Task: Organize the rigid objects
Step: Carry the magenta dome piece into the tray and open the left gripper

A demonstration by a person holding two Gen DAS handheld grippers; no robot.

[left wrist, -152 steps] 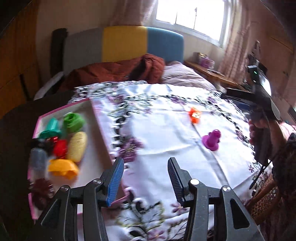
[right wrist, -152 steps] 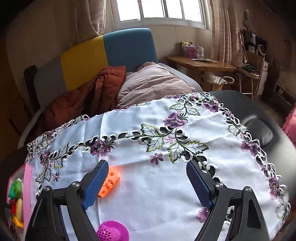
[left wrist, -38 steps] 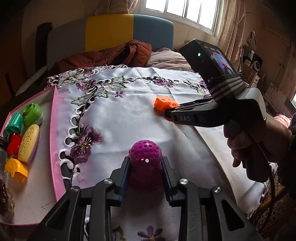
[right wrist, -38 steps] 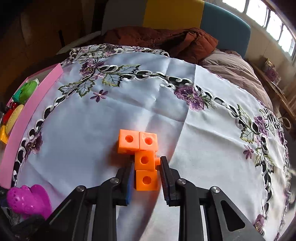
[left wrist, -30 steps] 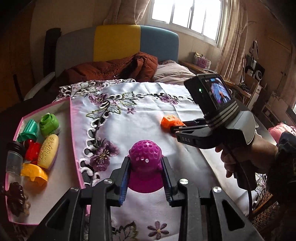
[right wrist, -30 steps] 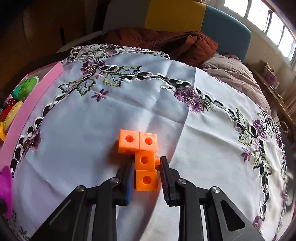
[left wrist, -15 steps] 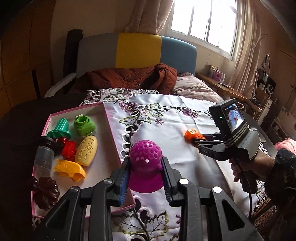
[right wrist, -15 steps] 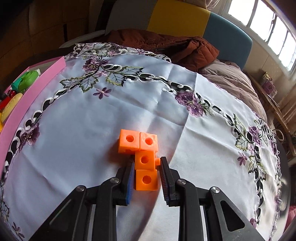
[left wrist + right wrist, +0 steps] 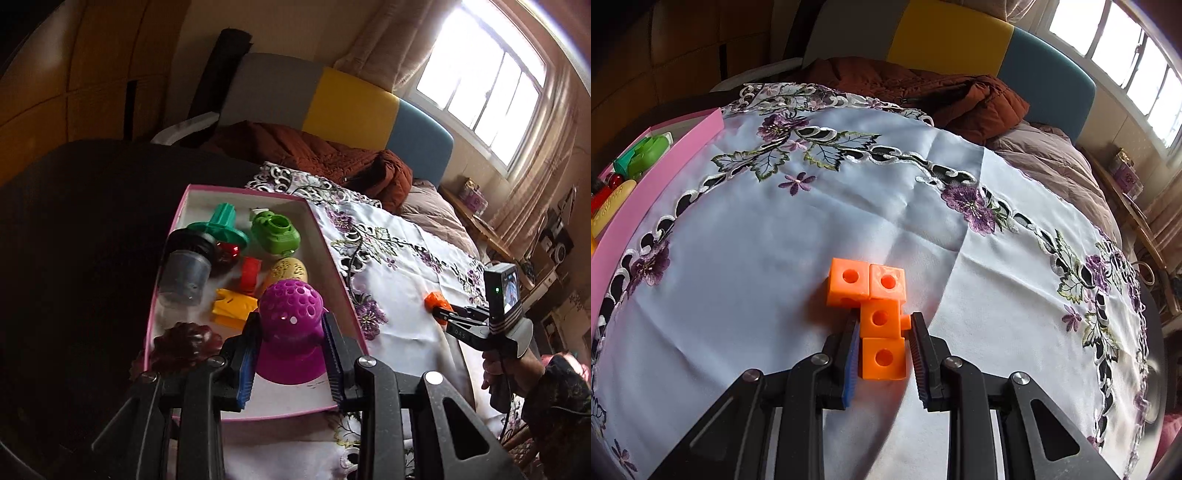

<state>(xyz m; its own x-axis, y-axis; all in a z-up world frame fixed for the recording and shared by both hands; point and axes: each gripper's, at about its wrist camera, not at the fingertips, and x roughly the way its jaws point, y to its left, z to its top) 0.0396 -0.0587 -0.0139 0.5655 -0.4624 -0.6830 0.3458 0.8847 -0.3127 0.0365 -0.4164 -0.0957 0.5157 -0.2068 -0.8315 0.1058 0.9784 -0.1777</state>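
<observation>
We are finding the left tongs (image 9: 290, 350) clamped on the purple perforated toy (image 9: 290, 328) by its narrow waist, and they are holding it over the near end of the pink-rimmed tray (image 9: 325, 251), which is sitting on the table at the edge of the embroidered tablecloth (image 9: 923, 206). The right tongs (image 9: 882, 354) are pressing together on the near cube of the orange linked-cube piece (image 9: 875, 310), which is lying on the cloth well apart from the tray. We are judging two risks. The tray is already carrying a green cap-shaped toy (image 9: 275, 232), a teal funnel-shaped piece (image 9: 219, 225), a clear cup (image 9: 184, 275), a yellow piece (image 9: 232, 308) and a dark brown flower mould (image 9: 184, 347); a release from this height may be letting the rounded purple toy tip, roll onto its neighbours or strike the near rim. On the other side, the orange piece is being gripped at one end only, so we are expecting it to swing or slip out on lifting, and to drag the loose cloth if pulled sideways.
</observation>
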